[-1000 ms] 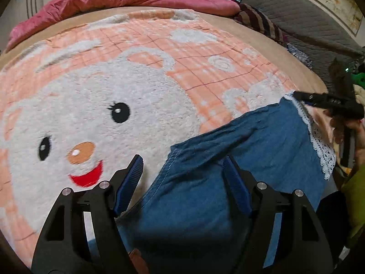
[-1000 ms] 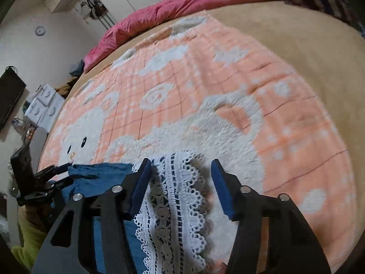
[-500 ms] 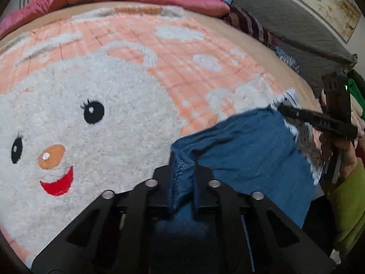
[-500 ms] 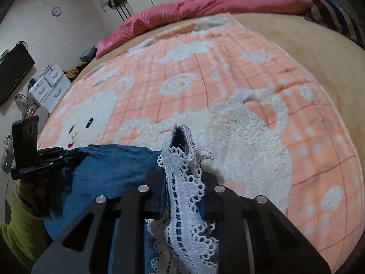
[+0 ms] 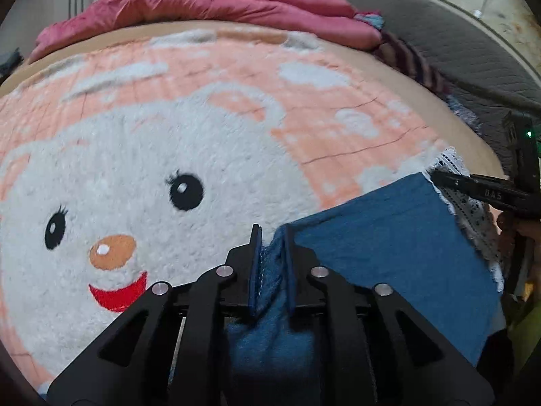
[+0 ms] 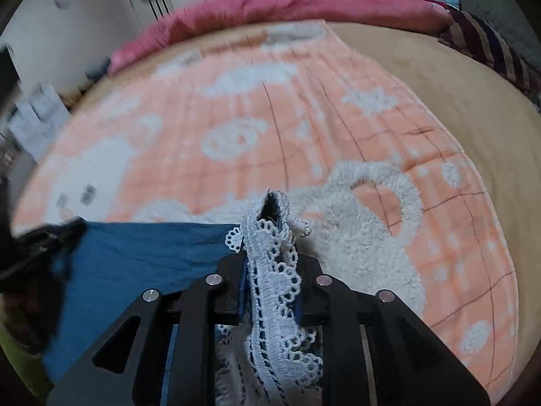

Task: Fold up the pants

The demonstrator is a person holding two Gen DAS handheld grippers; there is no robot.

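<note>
Both tongs now clamped on the pants (image 5: 389,247), where a second ago both stood wide open over flat cloth. Left tongs (image 5: 272,264): jaws opening a touch at this instant, yet pads pressed on a pinched ridge of blue denim at the stitched edge. Right tongs (image 6: 270,270): also easing slightly, but gripping the white lace trim (image 6: 270,284) at the hem, bunched up between the pads. Pants on the near edge of the bed, over the peach blanket (image 5: 203,108) with its white bear face, denim stretched taut between the two grips. Pink quilt (image 5: 209,3) heaped at the far end, well apart. Likely meaning for the task: grasp done at both ends, cloth ready to be lifted and carried over for a fold. No fold made yet.
</note>
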